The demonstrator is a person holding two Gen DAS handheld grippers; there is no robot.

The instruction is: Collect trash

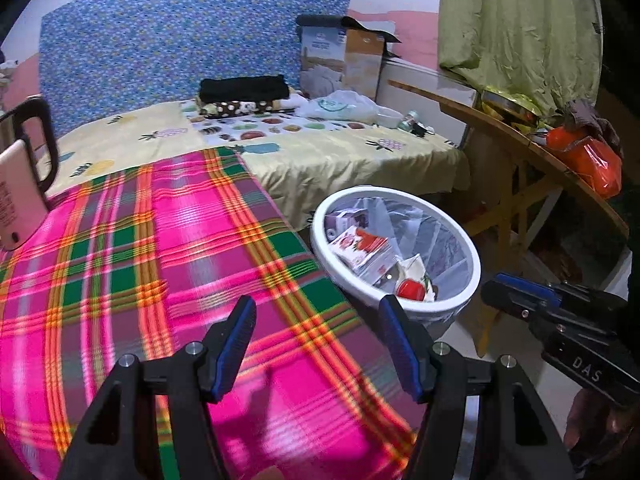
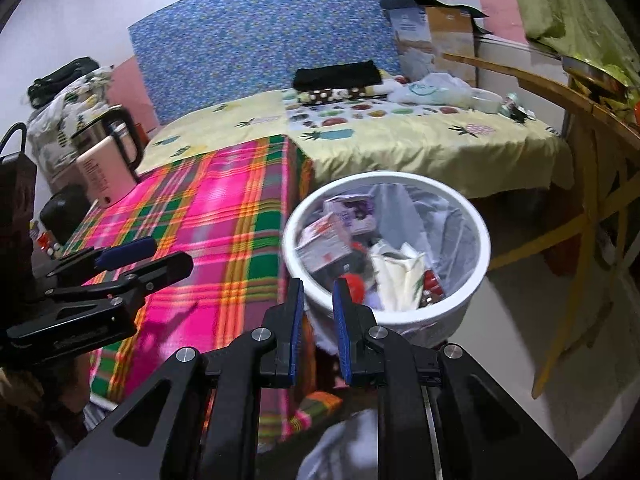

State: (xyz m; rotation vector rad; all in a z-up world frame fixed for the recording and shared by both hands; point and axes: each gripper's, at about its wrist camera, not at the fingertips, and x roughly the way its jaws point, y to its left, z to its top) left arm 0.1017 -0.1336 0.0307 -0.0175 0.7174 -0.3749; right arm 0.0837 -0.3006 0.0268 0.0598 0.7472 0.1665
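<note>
A white round trash bin (image 1: pixel 472 258) (image 2: pixel 480 236) with a plastic liner stands on the floor beside the bed. It holds cartons (image 2: pixel 324 242), a white bag (image 2: pixel 400 276) and a red piece (image 1: pixel 410 290). My left gripper (image 1: pixel 316 320) is open and empty above the pink plaid cloth (image 1: pixel 160 260), left of the bin. My right gripper (image 2: pixel 318 296) hovers at the bin's near rim with its jaws a narrow gap apart and nothing between them. The right gripper also shows in the left wrist view (image 1: pixel 500 286), and the left gripper shows in the right wrist view (image 2: pixel 160 256).
The bed has a yellow pineapple sheet (image 1: pixel 340 156), folded dark clothes (image 1: pixel 244 88), a plastic bag (image 1: pixel 340 106) and a cardboard box (image 1: pixel 340 56). A wooden table (image 1: pixel 520 136) with orange bags stands at the right. A pink kettle (image 2: pixel 108 160) stands at the left.
</note>
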